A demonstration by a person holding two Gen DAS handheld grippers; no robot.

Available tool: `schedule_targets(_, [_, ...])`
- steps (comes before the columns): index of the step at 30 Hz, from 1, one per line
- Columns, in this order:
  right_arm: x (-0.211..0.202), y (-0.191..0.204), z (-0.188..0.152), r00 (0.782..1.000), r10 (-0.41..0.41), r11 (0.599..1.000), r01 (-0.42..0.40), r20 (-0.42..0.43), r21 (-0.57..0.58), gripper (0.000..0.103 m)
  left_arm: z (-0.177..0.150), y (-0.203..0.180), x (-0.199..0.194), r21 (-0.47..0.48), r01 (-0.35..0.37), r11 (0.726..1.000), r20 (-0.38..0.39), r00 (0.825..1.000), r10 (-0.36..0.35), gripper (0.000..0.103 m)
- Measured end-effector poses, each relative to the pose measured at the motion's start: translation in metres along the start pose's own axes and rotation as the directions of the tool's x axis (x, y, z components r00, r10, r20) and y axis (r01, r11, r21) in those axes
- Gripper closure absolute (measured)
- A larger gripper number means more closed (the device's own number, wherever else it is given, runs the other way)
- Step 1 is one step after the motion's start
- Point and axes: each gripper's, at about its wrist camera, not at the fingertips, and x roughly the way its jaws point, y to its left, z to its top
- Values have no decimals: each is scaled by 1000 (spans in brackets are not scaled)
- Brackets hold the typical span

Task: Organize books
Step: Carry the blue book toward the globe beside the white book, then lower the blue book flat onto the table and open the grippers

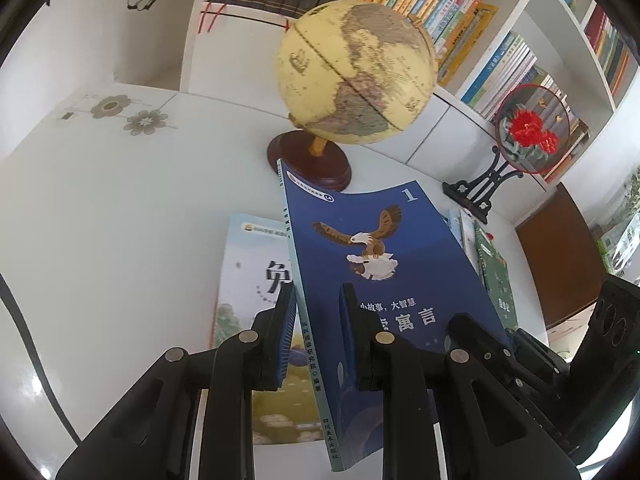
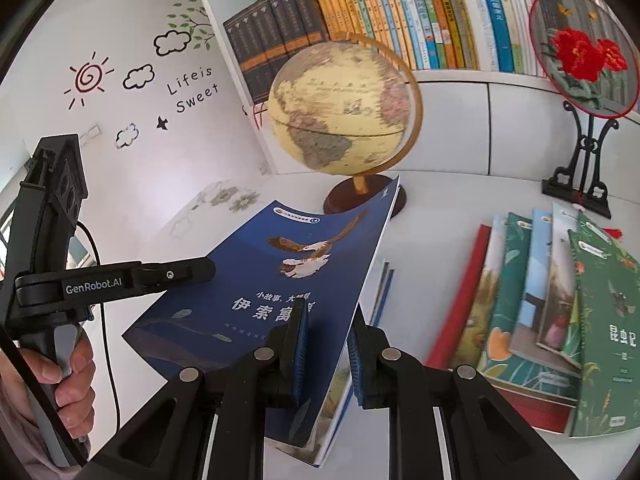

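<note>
My left gripper (image 1: pixel 318 332) is clamped on the blue eagle book (image 1: pixel 384 264) at its spine edge: one pad on the back, the other on the front cover. Book is lifted off the white table (image 1: pixel 120 220), cover tilted toward 3 o'clock in my left wrist view. Long axis runs from the grip at 6 o'clock up toward 12, top end pointing at the globe (image 1: pixel 354 72).

My right gripper (image 2: pixel 326 360) straddles the same book (image 2: pixel 256 292) at its page-side edge, near the bottom corner. Left pad lies on the cover, right pad sits just beside the page edge with a visible gap, so the jaws are not closed on it. In the right wrist view the long axis slants from 6 to about 1 o'clock, spine side toward 9, where my left gripper (image 2: pixel 180 272) pinches it.

A pale picture book (image 1: pixel 256 280) lies flat on the table directly under the lifted one. Fanned stack of books (image 2: pixel 552 320) at 3 o'clock in the right view, well apart. Fan ornament (image 2: pixel 580 48) on its stand at 2 o'clock.
</note>
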Motion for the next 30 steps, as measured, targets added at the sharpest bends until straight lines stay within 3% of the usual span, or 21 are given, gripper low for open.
schedule_targets(16, [26,17,-15,999,5,999,-3,-50,33,85,-16,33,17,-19,-30,999,-66,997,29,86])
schedule_targets(25, [57,14,-38,983,-19,997,32,-185,68,85,-37,57,50,-34,-91,995,-157,984,85,85])
schedule_targets(30, [67,5,-45,973,-9,991,40,-230,131,76,-38,62,53,-38,-86,996,-160,984,79,81])
